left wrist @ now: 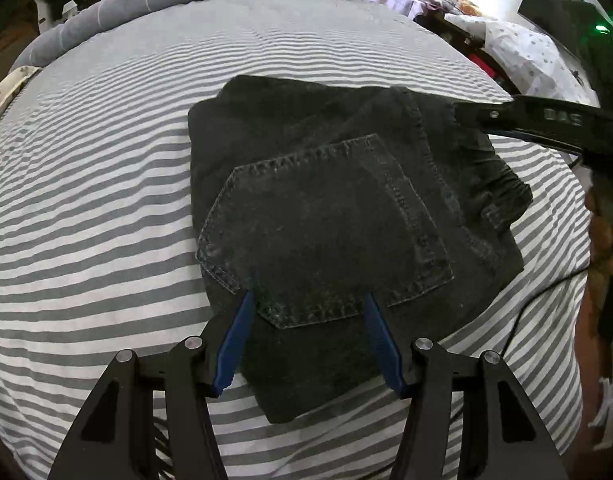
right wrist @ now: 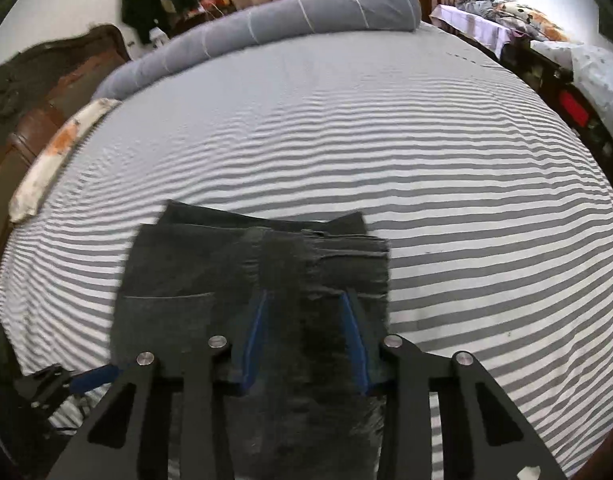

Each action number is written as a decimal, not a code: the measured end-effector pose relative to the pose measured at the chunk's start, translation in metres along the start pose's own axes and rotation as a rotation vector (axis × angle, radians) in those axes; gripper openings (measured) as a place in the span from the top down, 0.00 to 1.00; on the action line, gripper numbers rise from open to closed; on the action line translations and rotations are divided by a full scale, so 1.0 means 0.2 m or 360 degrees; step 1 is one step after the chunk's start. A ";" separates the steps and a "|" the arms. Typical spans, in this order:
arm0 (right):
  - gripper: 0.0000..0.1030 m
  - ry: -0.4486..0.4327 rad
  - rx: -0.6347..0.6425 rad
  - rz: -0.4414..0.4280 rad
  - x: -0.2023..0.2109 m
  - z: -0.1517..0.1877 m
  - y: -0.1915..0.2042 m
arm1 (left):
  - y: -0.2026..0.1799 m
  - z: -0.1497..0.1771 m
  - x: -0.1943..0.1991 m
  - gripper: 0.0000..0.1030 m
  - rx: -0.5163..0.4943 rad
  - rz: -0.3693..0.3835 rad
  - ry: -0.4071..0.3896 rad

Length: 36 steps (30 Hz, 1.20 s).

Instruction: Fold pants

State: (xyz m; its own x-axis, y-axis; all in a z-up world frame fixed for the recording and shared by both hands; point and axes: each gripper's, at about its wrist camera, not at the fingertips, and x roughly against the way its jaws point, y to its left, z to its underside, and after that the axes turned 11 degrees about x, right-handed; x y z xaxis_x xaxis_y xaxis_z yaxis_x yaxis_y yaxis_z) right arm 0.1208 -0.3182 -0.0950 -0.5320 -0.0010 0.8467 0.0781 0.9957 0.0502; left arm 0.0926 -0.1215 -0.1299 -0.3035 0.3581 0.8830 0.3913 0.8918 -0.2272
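Claw on the left (left wrist: 308, 300) hovered over the pants (left wrist: 338, 216), jaws spread, blue pads either side of the back pocket (left wrist: 326, 232), nothing pinched. Right claw (right wrist: 304, 300) sat partly closed; in the left wrist view its tip was at the far-right corner of the pants near the waistband, but whether the pads actually pinched fabric couldn't be told, since the right wrist view was blurred and only showed denim under the jaws.

Progress, as a judgement: pants already folded down to a compact stack of several layers, pocket side up, edges roughly squared. Looked close to done; what's left is prob. tidying the bunched right edge, or one more fold.

Pants lay on the bed (right wrist: 426, 184), toward its near side, on a grey/white striped sheet. Rolled grey duvet (right wrist: 266, 24) along the far edge. Wooden headboard (right wrist: 58, 80) at left, curtains and hanging clothes at the back wall, cluttered second bed at right.
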 end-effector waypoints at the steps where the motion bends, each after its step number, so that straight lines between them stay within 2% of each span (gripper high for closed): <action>1: 0.69 0.0024 0.0005 0.0016 -0.03 0.00 -0.02 | 0.01 0.00 -0.01 0.43 0.0003 -0.0004 0.0000; 3: 0.69 0.0083 0.0014 0.0058 -0.09 0.00 -0.06 | 0.01 0.00 -0.02 0.43 -0.0004 -0.0009 0.0007; 6: 0.70 0.0125 0.0004 0.0043 -0.15 0.03 -0.10 | 0.00 0.01 -0.03 0.43 -0.0021 -0.0026 0.0002; 14: 0.70 0.0126 0.0035 0.0055 -0.16 0.04 -0.10 | -0.03 0.01 -0.03 0.43 -0.0023 -0.0058 0.0003; 16: 0.65 0.0109 0.0031 0.0047 -0.14 0.04 -0.11 | -0.04 0.01 -0.03 0.43 -0.0016 -0.0063 0.0008; 19: 0.52 0.0096 0.0005 0.0033 -0.10 0.07 -0.13 | -0.02 0.00 0.00 0.43 0.0019 -0.0045 0.0019; 22: 0.51 0.0083 -0.0044 -0.0026 -0.05 0.13 -0.17 | 0.03 -0.02 0.03 0.43 0.0089 0.0004 0.0027; 24: 0.50 0.0096 -0.0095 -0.0109 -0.03 0.18 -0.22 | 0.09 -0.03 0.06 0.43 0.0162 0.0070 0.0021; 27: 0.46 0.0131 -0.0197 -0.0328 -0.04 0.27 -0.30 | 0.21 -0.06 0.08 0.43 0.0294 0.0169 0.0037; 32: 0.42 0.0140 -0.0343 -0.0621 -0.06 0.39 -0.41 | 0.41 -0.10 0.02 0.43 0.0555 0.0321 0.0094; 36: 0.41 0.0138 -0.0395 -0.0765 -0.11 0.40 -0.47 | 0.47 -0.14 -0.04 0.43 0.0625 0.0421 0.0142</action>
State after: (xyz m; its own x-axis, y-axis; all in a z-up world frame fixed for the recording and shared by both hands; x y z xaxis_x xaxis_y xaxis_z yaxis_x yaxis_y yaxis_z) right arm 0.0579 -0.4035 -0.1617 -0.4860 -0.4689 0.7375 0.0453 0.8292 0.5571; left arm 0.1554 -0.0479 -0.1461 -0.1553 0.5768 0.8020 0.0819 0.8166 -0.5714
